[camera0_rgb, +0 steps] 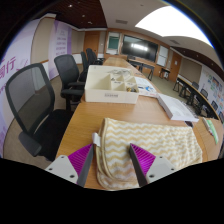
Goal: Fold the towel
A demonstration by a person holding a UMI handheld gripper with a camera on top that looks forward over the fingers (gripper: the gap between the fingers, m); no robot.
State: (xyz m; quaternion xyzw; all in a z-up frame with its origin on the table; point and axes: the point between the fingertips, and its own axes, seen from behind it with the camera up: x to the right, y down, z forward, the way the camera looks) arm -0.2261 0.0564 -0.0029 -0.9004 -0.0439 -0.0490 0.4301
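Tool (113, 165), pale fingers (64, 168), magenta pads (82, 160)

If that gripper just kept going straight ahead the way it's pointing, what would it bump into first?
Most likely the towel, the zigzag-patterned cloth lying on the table just ahead of the open gripper. Beyond the towel stands a white box, but depth is hard to judge.

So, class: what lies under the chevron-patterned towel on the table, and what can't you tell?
The towel lies flat on the wooden table, just ahead of the open gripper. Bare tabletop shows around it. Whatever is beneath the cloth itself is covered, so nothing else can be confirmed.
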